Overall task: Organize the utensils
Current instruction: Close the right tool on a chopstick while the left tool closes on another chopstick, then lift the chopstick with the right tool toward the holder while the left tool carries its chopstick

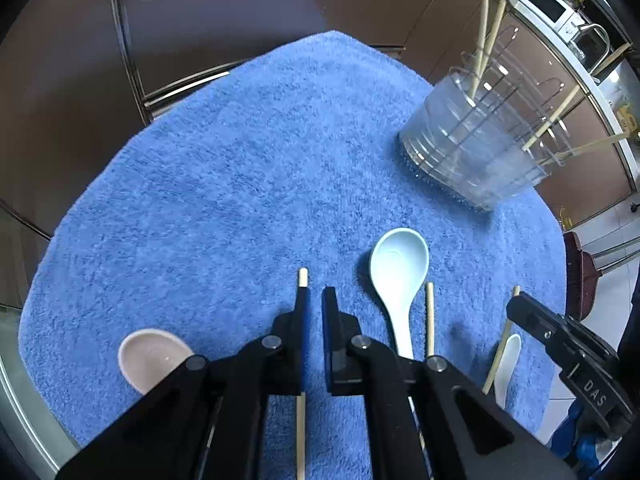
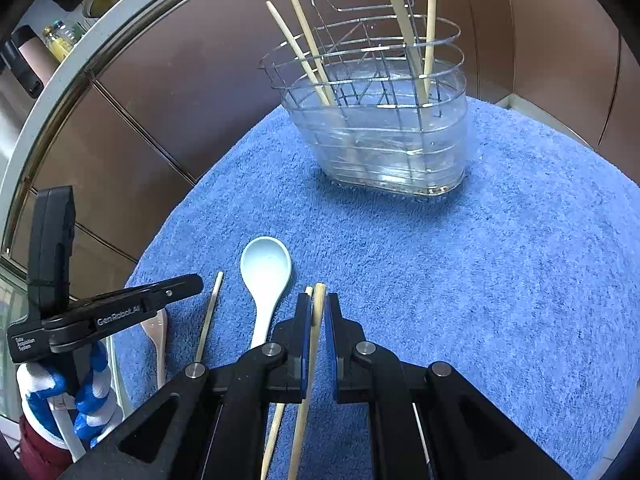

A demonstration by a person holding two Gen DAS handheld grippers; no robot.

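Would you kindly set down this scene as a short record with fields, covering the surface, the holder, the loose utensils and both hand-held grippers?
surface: blue towel
holder: wire caddy in a clear tub, upright, four chopsticks standing in it
loose spoons: light blue spoon, pink spoon, white spoon
loose chopsticks: several, lying flat on the towel
left hand-held gripper: slightly open, low over the towel, a chopstick beside one finger
right hand-held gripper: a chopstick between its fingers, grip not certain

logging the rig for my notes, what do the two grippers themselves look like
Both the left gripper and right gripper are matte black, with blue-padded fingers, silver pivot pins and cut-out linkage arms. White lettering marks their sides. A blue-and-white striped cover wraps the left handle.
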